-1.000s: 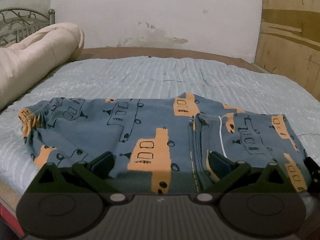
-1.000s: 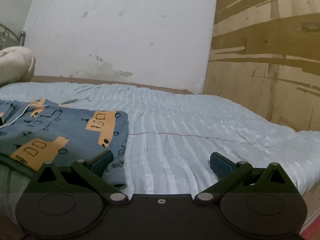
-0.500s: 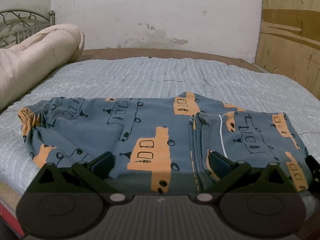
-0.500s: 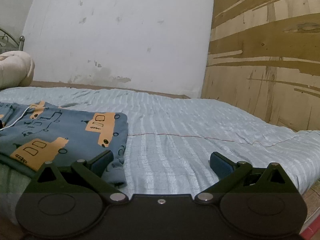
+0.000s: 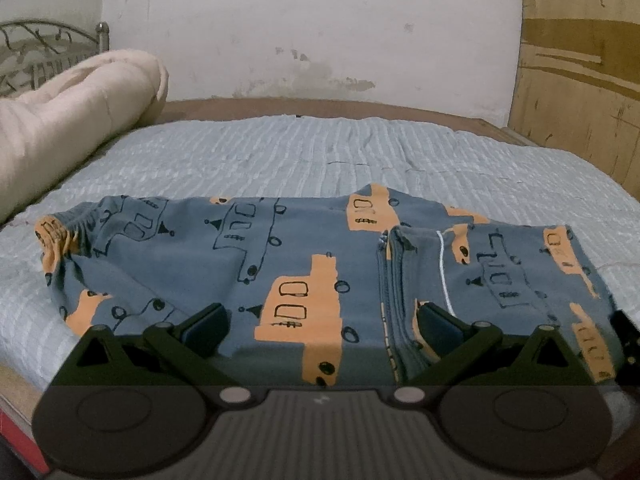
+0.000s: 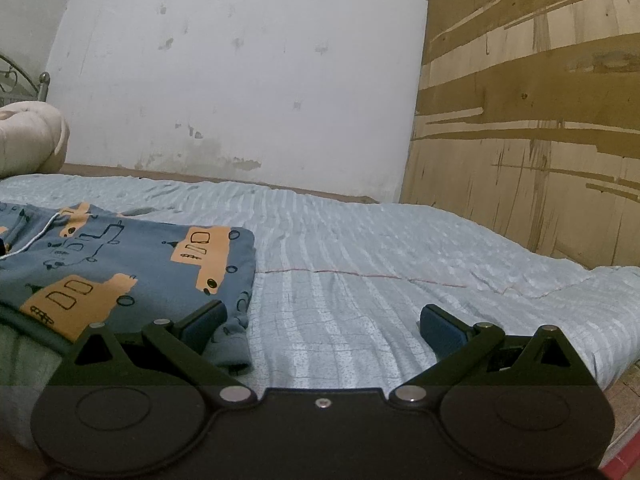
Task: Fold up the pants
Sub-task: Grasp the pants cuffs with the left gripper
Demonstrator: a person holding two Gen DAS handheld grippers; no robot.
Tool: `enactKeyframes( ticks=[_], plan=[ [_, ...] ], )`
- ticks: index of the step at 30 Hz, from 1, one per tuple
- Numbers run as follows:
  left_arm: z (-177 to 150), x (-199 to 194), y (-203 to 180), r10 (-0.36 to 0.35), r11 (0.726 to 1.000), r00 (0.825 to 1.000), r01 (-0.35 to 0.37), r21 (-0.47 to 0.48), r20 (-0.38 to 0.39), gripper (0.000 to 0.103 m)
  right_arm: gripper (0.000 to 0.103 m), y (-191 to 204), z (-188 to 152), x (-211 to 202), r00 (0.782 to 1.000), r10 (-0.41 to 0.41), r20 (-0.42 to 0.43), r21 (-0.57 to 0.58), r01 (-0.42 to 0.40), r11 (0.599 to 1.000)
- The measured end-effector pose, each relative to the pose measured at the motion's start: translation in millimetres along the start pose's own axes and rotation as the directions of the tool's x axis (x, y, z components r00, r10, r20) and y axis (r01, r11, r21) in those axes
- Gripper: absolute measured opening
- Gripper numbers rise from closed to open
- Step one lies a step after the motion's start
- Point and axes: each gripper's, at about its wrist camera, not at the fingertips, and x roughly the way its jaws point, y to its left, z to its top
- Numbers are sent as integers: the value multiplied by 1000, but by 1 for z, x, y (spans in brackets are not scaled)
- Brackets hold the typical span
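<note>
Flat on bedspread (image 5: 304,152), folded pants (image 5: 304,272) — both jaws spread, empty

A bed (image 5: 320,152) covered by a pale blue ribbed quilt (image 6: 380,260) is carrying everything, with its brown frame edge showing along the far side. Blue pants (image 5: 280,264) with orange truck prints are lying flat across the near part of the quilt, one end folded over on top. A rolled cream blanket (image 5: 68,116) is resting along the bed's left side, well apart from the pants.
</note>
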Motion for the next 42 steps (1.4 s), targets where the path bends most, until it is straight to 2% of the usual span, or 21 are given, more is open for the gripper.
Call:
enactKeyframes(
  ticks=[4,8,10,12,15,19,21,23,27,31,35,39,42],
  plan=[
    [15,-13,19,-30,998,999,29,-51,-30,102,102,0,1,-3,1000,-7,18,-7,7,1000],
    [26,-38,54,22,996,1000,-22,-82,0,102,102,8,8,-20,993,-51,108,-72,59,996],
    [29,-49,73,58,993,998,-58,-101,-1,102,102,17,17,-32,985,-47,167,-112,66,991],
    [35,-60,94,91,990,996,-90,-107,6,102,102,27,26,-42,981,-7,196,-133,34,991],
    [47,-75,121,140,985,989,-135,-103,42,102,102,51,41,-46,977,110,181,-156,-82,984],
    [61,-88,151,205,975,976,-197,-102,76,102,102,91,59,-42,949,275,154,-227,-237,945],
    [65,-87,160,254,965,964,-248,-79,77,102,102,109,64,-36,937,321,142,-255,-278,926],
    [63,-82,166,273,961,959,-268,-68,73,102,102,124,68,-28,931,341,126,-289,-295,911],
    [44,-56,175,184,975,983,-180,-127,20,102,102,139,68,-10,945,320,69,-307,-285,908],
    [20,-29,174,127,965,992,-124,-233,0,102,102,138,54,0,945,328,14,-258,-313,914],
    [12,-20,172,129,956,989,-105,-274,71,102,102,135,42,4,935,353,31,-198,-341,919],
    [7,-19,180,66,943,991,-25,-333,113,101,102,135,35,1,934,351,64,-202,-332,921],
    [7,-20,188,23,915,991,31,-401,129,98,102,136,35,2,935,350,63,-205,-331,921]
  ],
)
